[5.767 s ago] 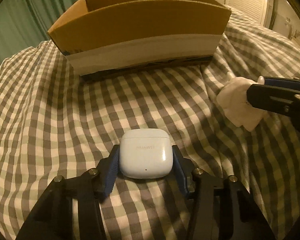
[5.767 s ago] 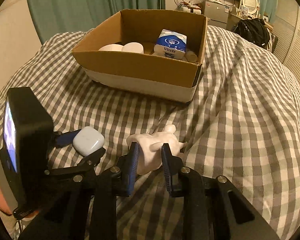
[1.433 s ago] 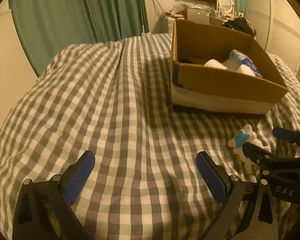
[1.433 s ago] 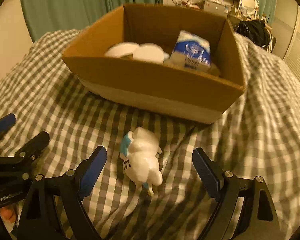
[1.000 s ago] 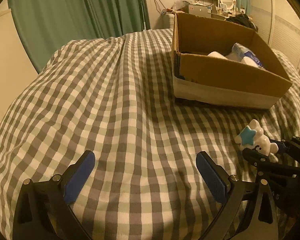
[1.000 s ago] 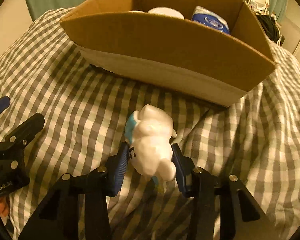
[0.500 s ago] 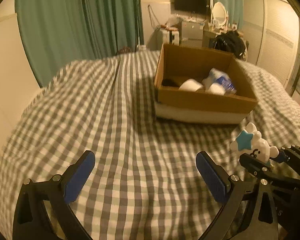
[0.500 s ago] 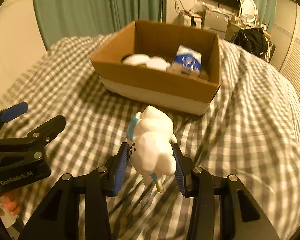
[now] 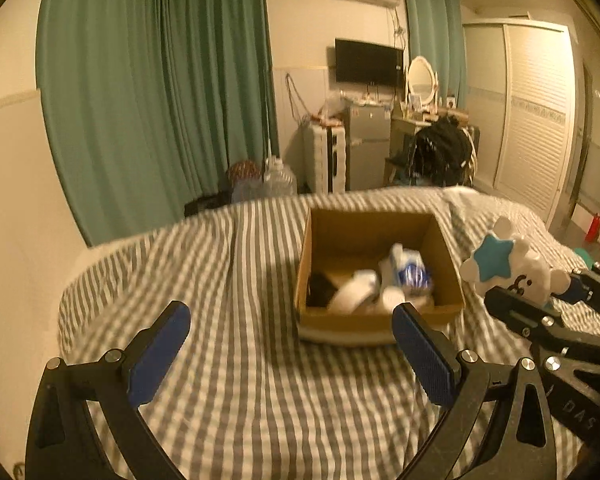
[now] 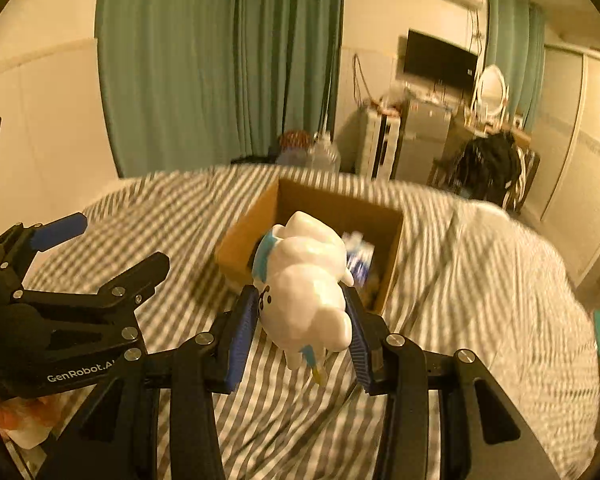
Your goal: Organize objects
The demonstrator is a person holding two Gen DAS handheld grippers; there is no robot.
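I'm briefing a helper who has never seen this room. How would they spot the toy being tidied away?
Find the checked bed with its cardboard box. The white plush toy is clamped in the right gripper. Its turquoise star sets it apart.

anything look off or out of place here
Nothing is spilled or damaged. The only item outside the cardboard box is the white plush toy, held above the bed in the right gripper. The left gripper is open and empty.
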